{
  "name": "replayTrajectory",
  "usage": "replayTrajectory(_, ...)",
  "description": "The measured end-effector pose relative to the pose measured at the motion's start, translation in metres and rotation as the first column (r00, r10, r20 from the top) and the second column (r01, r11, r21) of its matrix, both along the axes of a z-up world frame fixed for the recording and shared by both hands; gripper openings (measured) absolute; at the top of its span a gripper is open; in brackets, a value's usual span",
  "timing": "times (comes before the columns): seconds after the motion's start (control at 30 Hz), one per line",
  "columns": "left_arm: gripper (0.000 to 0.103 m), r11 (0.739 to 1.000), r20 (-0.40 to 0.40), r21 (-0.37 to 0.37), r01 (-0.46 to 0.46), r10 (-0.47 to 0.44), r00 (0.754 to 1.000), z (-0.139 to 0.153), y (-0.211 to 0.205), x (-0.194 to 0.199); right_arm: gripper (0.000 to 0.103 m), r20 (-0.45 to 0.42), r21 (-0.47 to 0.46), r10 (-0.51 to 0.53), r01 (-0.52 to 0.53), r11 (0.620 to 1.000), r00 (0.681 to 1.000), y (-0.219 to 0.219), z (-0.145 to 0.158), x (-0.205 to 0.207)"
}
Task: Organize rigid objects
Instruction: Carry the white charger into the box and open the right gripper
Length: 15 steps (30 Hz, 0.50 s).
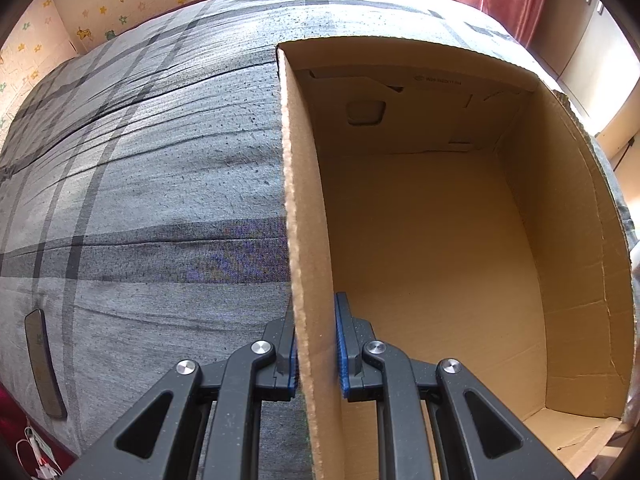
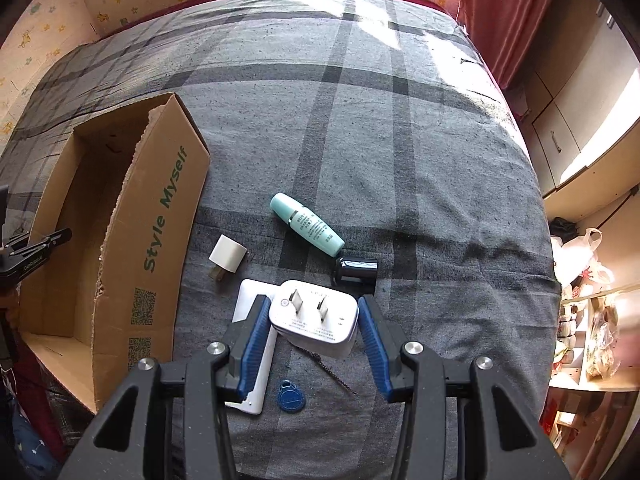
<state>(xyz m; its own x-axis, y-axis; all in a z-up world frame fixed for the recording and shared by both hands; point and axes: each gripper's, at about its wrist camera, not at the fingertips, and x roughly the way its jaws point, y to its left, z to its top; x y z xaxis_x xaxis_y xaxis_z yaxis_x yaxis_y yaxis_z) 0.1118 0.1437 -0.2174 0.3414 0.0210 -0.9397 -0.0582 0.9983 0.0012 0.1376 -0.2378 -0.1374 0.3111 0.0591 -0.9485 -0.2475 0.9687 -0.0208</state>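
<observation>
My left gripper (image 1: 316, 344) is shut on the near left wall of an open cardboard box (image 1: 308, 184) whose inside is bare; the box also shows in the right wrist view (image 2: 156, 240), with the left gripper (image 2: 36, 248) at its far side. My right gripper (image 2: 312, 328) is open, its blue pads (image 2: 256, 336) on either side of a white plug adapter (image 2: 314, 318) with two prongs up. The adapter lies partly on a flat white device (image 2: 250, 320). A small white charger cube (image 2: 227, 258), a mint-green bottle (image 2: 308, 224), a black cap (image 2: 357, 270) and a blue key fob (image 2: 289, 396) lie around it.
Everything lies on a bed with a grey plaid cover (image 2: 400, 160). A thin beaded chain (image 2: 334, 372) lies by the fob. A phone (image 1: 44, 364) lies at the bed's left edge. Shelves and bags (image 2: 588, 280) stand to the right, a red curtain (image 2: 500, 12) behind.
</observation>
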Motion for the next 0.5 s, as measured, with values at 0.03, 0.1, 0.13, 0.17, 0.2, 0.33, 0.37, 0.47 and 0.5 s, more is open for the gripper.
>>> replayTrajectory(0.03, 0.015, 1.0, 0.0, -0.001, -0.001, 0.001, 1.0, 0.0, 0.0, 0.0, 0.048, 0.005, 0.004, 0.013, -0.013, 1.0, 1.0, 0.005, 0.005, 0.001)
replayTrajectory(0.1, 0.015, 1.0, -0.001, -0.007, -0.001, 0.0, 1.0, 0.0, 0.002, 0.0, 0.048, 0.014, 0.015, 0.033, -0.034, 0.999, 0.999, 0.014, 0.013, 0.002)
replayTrajectory(0.13, 0.015, 1.0, -0.001, -0.009, 0.0, 0.0, 1.0, -0.001, 0.002, 0.0, 0.048, 0.018, 0.019, 0.046, -0.046, 0.999, 0.999, 0.02, 0.017, 0.003)
replayTrajectory(0.17, 0.015, 1.0, -0.002, -0.011, 0.0, 0.0, 1.0, -0.001, 0.003, 0.0, 0.048, 0.022, 0.026, 0.059, -0.06, 0.998, 0.998, 0.025, 0.022, 0.004)
replayTrajectory(0.2, 0.015, 1.0, -0.002, -0.013, -0.001, 0.001, 1.0, -0.001, 0.004, 0.0, 0.048, 0.026, 0.032, 0.071, -0.071, 0.997, 0.997, 0.031, 0.025, 0.005)
replayTrajectory(0.33, 0.015, 1.0, -0.001, -0.02, 0.002, -0.002, 1.0, -0.002, 0.006, 0.0, 0.048, 0.041, 0.052, 0.126, -0.128, 0.99, 0.991, 0.057, 0.04, 0.008)
replayTrajectory(0.37, 0.015, 1.0, -0.001, -0.023, 0.002, -0.002, 1.0, -0.002, 0.007, 0.0, 0.048, 0.046, 0.055, 0.14, -0.143, 0.988, 0.989, 0.064, 0.043, 0.009)
replayTrajectory(0.47, 0.015, 0.999, 0.0, -0.032, 0.005, -0.005, 1.0, -0.003, 0.008, 0.0, 0.048, 0.061, 0.061, 0.182, -0.186, 0.981, 0.981, 0.085, 0.052, 0.011)
replayTrajectory(0.5, 0.015, 0.999, 0.0, -0.035, 0.005, -0.005, 1.0, -0.003, 0.009, 0.0, 0.048, 0.065, 0.063, 0.196, -0.2, 0.978, 0.979, 0.093, 0.055, 0.012)
